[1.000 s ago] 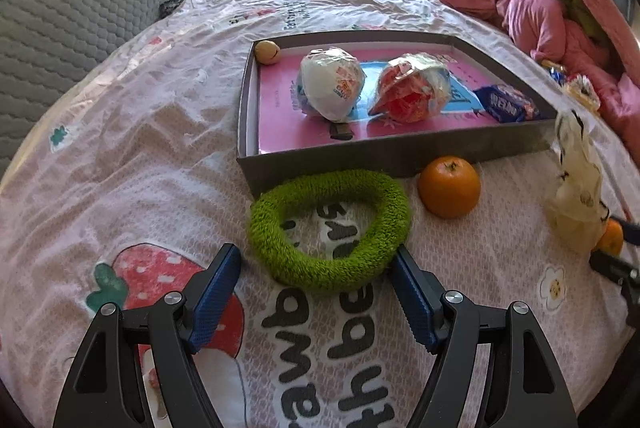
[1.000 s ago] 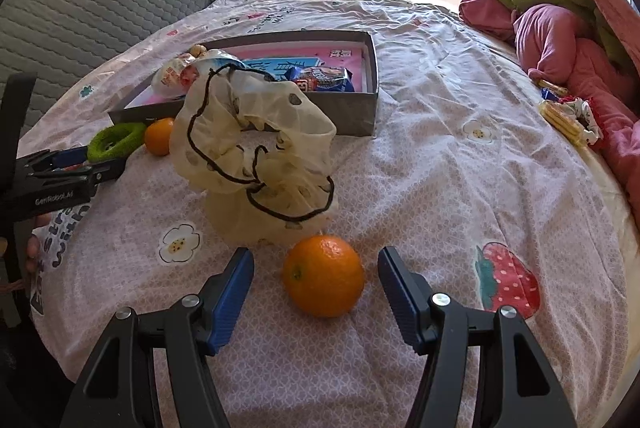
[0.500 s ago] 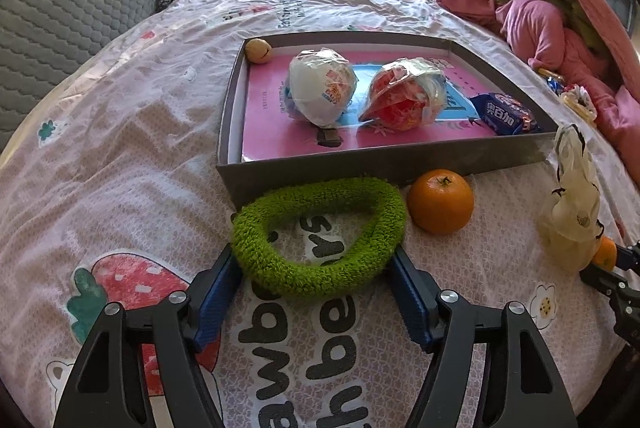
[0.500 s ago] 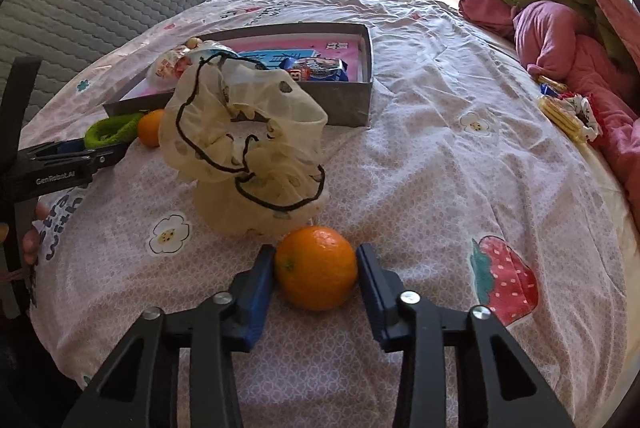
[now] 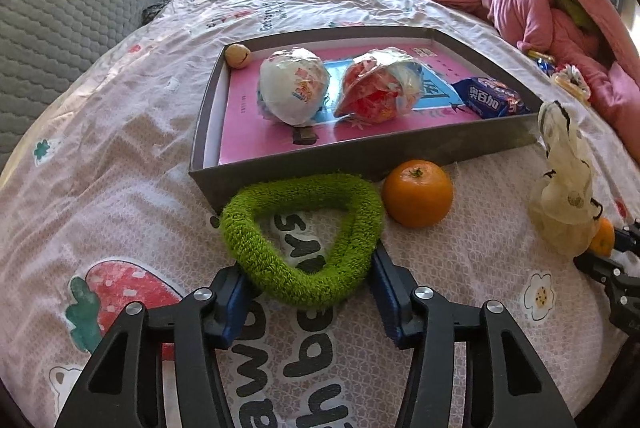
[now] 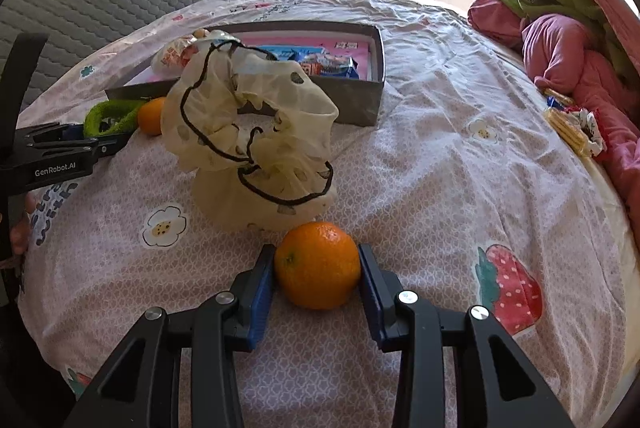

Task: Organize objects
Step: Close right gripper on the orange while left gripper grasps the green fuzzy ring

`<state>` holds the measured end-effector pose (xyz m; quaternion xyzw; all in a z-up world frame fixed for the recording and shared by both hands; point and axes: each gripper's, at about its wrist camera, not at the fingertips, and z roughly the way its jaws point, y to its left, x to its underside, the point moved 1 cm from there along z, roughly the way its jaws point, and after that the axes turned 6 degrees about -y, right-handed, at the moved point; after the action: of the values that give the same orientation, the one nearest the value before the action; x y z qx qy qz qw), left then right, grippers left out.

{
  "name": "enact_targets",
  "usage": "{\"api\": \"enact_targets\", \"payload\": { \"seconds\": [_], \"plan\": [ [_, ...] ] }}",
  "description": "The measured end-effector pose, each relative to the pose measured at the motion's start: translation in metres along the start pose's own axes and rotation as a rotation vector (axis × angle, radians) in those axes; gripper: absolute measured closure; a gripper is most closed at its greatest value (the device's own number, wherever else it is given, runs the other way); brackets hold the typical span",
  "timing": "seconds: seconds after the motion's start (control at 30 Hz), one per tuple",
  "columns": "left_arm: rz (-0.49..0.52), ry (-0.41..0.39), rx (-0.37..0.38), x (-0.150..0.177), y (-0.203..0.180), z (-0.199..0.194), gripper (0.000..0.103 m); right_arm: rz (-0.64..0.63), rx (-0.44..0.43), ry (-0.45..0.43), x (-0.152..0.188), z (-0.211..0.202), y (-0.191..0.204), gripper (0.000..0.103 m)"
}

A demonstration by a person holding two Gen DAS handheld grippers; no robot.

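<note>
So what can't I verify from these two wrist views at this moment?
- Right wrist view: the sheer cream scrunchie with black edging hides most of what lies in the grey cardboard tray.
- Left wrist view: the right claw is cut off by the picture's edge, and the scrunchie covers most of the small orange beside it.
- Left wrist view: the small tan round thing in the tray's corner is too small to identify.

Tray [image 5: 360, 158] sits on bedsheet [image 5: 120, 164]. In tray: small ball [image 5: 237, 55] at far-left corner, two wrapped bundles [image 5: 294, 90] side by side mid-tray, snack packet [image 5: 494, 102] at right. Before tray's near wall: looped band [image 5: 300, 228], touching it; orange [image 5: 417, 193] just right of band. Scrunchie [image 6: 252, 132] further right, second orange [image 6: 318, 270] just before it.
</note>
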<state>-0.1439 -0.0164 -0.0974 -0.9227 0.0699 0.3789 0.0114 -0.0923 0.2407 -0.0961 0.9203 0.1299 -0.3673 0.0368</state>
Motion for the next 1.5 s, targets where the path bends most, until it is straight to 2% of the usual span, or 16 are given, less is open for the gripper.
{"api": "enact_targets", "payload": {
  "seconds": [0.17, 0.23, 0.27, 0.33, 0.8, 0.97, 1.5],
  "plan": [
    [0.008, 0.0, 0.02, 0.0, -0.003, -0.002, 0.064, -0.012, 0.004, -0.011, -0.002, -0.002, 0.001, 0.063],
    [0.011, -0.002, 0.032, -0.001, -0.005, -0.004, 0.078, -0.006, 0.0, -0.011, -0.002, -0.002, 0.0, 0.063],
    [0.013, -0.003, 0.043, 0.0, -0.006, -0.005, 0.082, -0.001, -0.006, -0.009, -0.002, -0.003, -0.001, 0.063],
    [0.021, -0.003, 0.044, 0.001, -0.01, -0.008, 0.085, -0.006, -0.017, -0.014, -0.002, -0.006, 0.0, 0.063],
    [-0.078, 0.018, 0.146, 0.01, -0.003, -0.025, 0.086, -0.045, -0.106, -0.061, -0.01, -0.022, 0.025, 0.064],
    [-0.072, 0.022, 0.171, 0.014, -0.007, -0.031, 0.086, -0.075, -0.138, -0.087, -0.014, -0.027, 0.038, 0.064],
    [-0.051, -0.039, 0.137, 0.006, -0.009, -0.046, 0.086, -0.126, -0.222, -0.169, -0.032, -0.033, 0.076, 0.064]
  ]
}}
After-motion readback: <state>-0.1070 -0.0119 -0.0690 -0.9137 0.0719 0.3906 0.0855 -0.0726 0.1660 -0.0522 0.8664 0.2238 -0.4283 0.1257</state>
